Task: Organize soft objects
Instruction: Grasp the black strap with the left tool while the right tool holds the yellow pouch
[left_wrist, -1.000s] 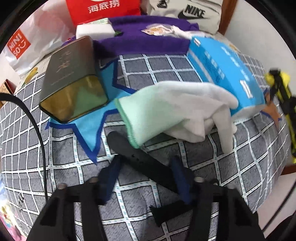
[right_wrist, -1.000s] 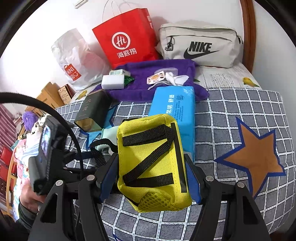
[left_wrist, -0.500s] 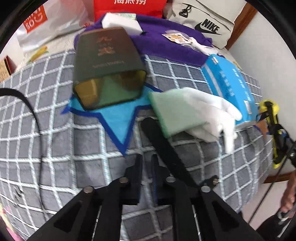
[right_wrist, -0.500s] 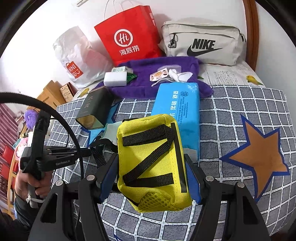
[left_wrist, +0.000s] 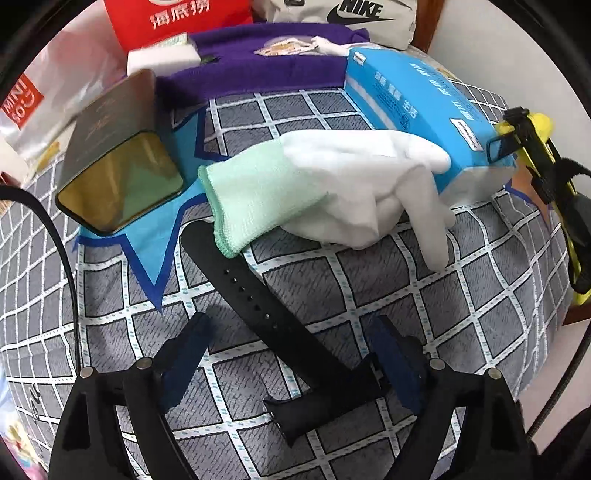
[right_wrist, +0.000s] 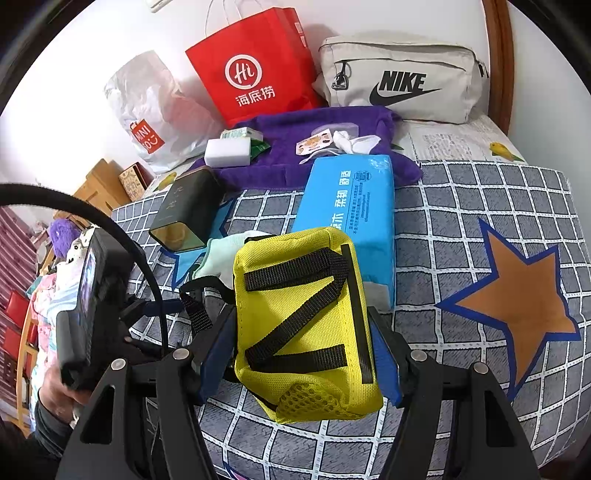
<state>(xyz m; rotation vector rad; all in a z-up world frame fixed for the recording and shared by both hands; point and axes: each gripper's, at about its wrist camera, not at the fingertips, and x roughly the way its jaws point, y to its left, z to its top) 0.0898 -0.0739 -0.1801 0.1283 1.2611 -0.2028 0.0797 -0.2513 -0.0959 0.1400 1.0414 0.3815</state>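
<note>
Surface: grey checked bedspread (right_wrist: 461, 206), star-patterned.
Bags at wall: red Haidilao bag (right_wrist: 255, 62); MINISO bag (right_wrist: 147, 110); NIKE pouch (right_wrist: 402, 81).
Right gripper (right_wrist: 301, 332): clamped on yellow pouch (right_wrist: 306, 325).
Left gripper (left_wrist: 291, 350): spread, straddling black watch strap (left_wrist: 273, 317) beside white glove (left_wrist: 332, 184).

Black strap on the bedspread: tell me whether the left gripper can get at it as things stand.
Probably yes. The left gripper is open, its fingers either side of the black strap. Only the strap's far end tucks under the white glove.
</note>
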